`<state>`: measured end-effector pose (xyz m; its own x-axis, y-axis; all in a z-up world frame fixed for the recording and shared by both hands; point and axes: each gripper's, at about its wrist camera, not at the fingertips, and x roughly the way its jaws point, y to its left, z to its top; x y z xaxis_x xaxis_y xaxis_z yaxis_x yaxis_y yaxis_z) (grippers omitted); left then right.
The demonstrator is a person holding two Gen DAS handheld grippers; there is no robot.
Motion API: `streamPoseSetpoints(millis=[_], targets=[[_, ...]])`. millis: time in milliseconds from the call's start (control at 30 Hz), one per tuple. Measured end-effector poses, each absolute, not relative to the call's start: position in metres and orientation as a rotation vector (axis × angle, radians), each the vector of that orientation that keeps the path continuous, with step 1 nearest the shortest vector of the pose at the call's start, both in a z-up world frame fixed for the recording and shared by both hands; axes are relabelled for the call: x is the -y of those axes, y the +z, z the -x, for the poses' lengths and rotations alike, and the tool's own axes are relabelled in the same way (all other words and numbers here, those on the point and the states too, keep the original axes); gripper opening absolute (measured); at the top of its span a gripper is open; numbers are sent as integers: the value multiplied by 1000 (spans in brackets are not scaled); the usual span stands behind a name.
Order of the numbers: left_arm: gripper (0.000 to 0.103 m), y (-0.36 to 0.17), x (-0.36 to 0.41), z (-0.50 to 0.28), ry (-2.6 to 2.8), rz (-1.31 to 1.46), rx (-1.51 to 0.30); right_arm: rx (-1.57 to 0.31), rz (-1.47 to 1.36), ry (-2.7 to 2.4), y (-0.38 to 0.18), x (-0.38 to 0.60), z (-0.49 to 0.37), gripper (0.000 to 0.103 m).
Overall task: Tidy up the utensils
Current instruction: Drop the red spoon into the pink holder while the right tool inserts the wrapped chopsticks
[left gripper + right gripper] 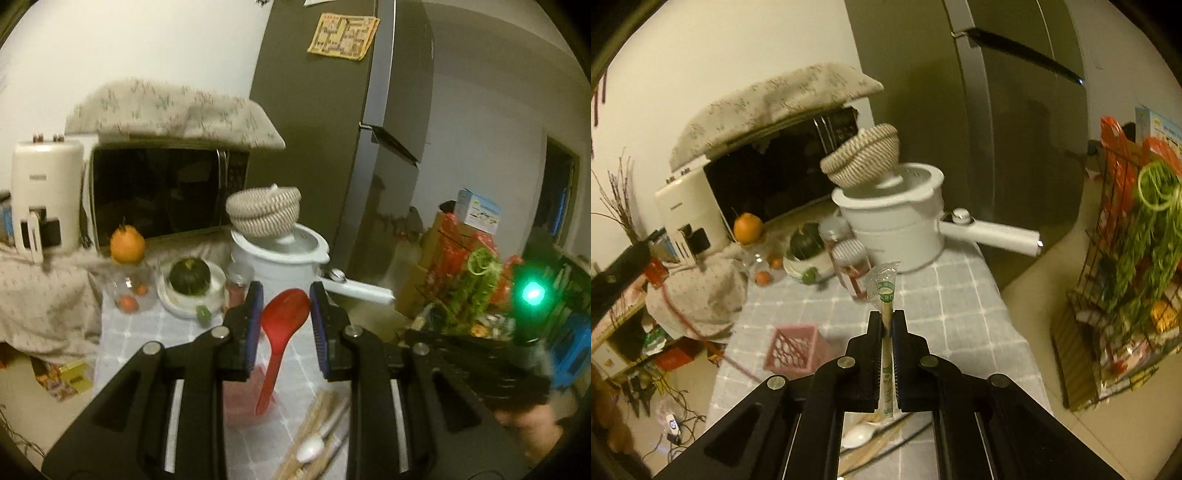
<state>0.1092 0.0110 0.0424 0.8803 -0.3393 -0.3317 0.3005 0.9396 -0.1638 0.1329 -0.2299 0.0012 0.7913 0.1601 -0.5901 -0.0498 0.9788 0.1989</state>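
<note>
Fridge (332, 110) at 12 o'clock in the left view; microwave (162, 192) at 10 o'clock. Checked desk (960, 295) carrying a white pot (897, 229) at 12 o'clock and a pink crate (794, 350) at 8 o'clock in the right view. Left tongs (286, 306), narrow, gripping a red spoon (282, 325) by its bowl, handle hanging above the desk. Right tongs (886, 323), closed on wrapped chopsticks (885, 295), upright. White spoon (858, 437) lying on the desk at 6 o'clock.
</note>
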Motion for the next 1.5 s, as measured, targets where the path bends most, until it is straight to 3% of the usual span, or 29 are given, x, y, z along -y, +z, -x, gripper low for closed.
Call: streamPoseSetpoints(millis=[567,1200,1267,1333,1500], targets=[[27,4,-9,-145,-255,93,-340,-572,-137,190,42,205,-135,5],[28,-33,-23,-186,-302,176,-497,-532,-137,291,53,175,-152,5],[41,-33,-23,-187,-297,175,-511,-536,-144,304,51,172,-157,5],[48,-30,-23,-183,-288,169,-501,-544,-155,313,47,170,-163,5],[49,-17,-29,-172,-271,150,-493,-571,-183,323,35,167,-181,5]])
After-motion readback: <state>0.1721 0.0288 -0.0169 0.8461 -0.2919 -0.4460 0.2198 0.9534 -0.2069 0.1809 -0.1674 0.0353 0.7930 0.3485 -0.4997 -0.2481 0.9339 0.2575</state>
